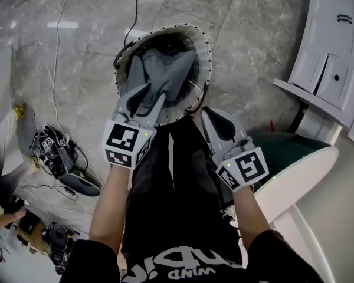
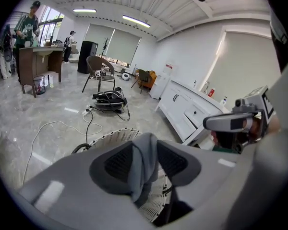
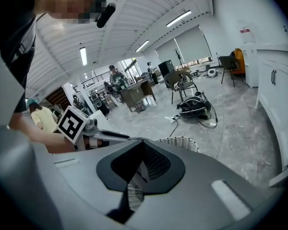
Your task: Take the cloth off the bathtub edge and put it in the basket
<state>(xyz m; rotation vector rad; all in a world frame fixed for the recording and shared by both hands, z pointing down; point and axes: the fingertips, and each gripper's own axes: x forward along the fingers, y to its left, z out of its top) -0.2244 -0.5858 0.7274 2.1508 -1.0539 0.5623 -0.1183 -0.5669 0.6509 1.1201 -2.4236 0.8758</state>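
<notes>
A white wicker basket point(image 1: 207, 52) stands on the marble floor in front of me. Grey cloth point(image 1: 171, 69) lies bunched inside it. My left gripper point(image 1: 150, 84) reaches over the basket's near rim, shut on a fold of that cloth point(image 2: 145, 162), which stands pinched between the dark pads above the basket point(image 2: 110, 138). My right gripper point(image 1: 211, 115) hangs lower right, just outside the rim. Its jaws point(image 3: 143, 145) are shut and hold nothing; the basket point(image 3: 180, 142) shows beyond them.
A white bathtub point(image 1: 307, 170) with a dark green inside is at the right, a white cabinet point(image 1: 330, 46) beyond it. A white cable point(image 1: 65, 16) runs over the floor. Bags and gear point(image 1: 59, 152) lie at the left. People point(image 2: 26, 28) and a chair point(image 2: 98, 73) are far off.
</notes>
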